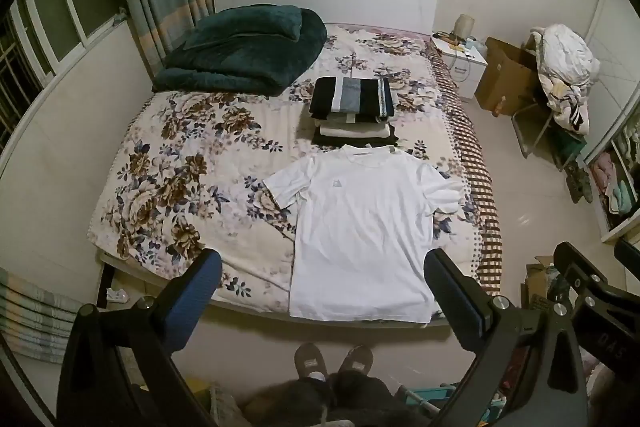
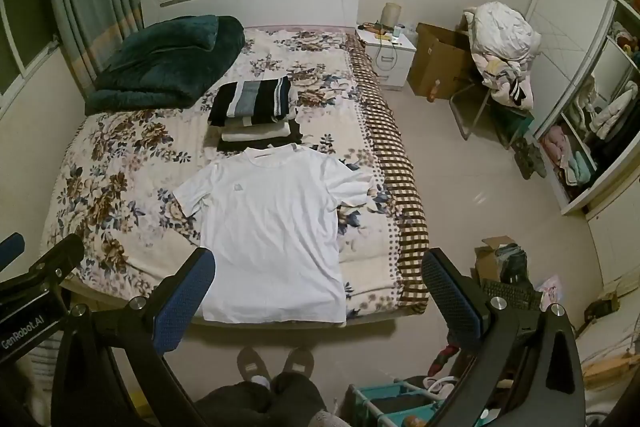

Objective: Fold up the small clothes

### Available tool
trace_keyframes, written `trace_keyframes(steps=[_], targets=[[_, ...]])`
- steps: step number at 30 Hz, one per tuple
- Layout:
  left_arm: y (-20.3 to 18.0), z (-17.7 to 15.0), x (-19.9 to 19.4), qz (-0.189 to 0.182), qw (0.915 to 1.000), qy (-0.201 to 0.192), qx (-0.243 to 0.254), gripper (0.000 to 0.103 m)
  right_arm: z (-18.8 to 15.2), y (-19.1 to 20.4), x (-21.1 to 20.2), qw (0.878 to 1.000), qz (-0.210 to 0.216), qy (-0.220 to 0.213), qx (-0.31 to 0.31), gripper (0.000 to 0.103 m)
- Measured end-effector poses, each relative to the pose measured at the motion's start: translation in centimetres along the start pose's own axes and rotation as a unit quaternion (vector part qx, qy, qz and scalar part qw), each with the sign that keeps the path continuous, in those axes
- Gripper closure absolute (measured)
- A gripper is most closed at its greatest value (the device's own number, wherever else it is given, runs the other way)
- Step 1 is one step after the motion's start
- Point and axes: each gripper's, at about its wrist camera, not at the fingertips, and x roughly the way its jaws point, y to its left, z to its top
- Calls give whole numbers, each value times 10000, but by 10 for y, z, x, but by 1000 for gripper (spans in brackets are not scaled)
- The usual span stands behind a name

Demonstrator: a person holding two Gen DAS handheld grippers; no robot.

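A white T-shirt lies flat and face up on the floral bed, its hem at the near edge; it also shows in the right wrist view. Behind its collar sits a stack of folded clothes, topped by a black, white and grey striped piece. My left gripper is open and empty, held high above the near end of the bed. My right gripper is open and empty, beside the left one, also well above the shirt.
A folded dark green blanket lies at the bed's head, left. A nightstand, cardboard box and chair piled with laundry stand right of the bed. An open wardrobe is far right. My feet stand at the bed's foot.
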Motion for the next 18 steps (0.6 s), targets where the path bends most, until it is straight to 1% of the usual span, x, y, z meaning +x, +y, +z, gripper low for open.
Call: trace_keyframes(steps=[5,6,10,11,18], targets=[[0,0,0,14,10000,-16,-7,0,0,0,-1,10000,5,-11,5,0],[-1,6,3,20,10000,-24,-5,0,0,0,-1,10000,-4,-22,4,0],[-3,8,1,19,10000,-34,-7,0,0,0,-1,10000,-8,-38,-1,0],[-5,9,-1,16,10000,-35,-7,0,7,-4,2,10000,-4,-38,-4,0],[-5,10,-2,6,10000,-30,-8,0,7,-4,1,10000,-20,-48,-2,0]])
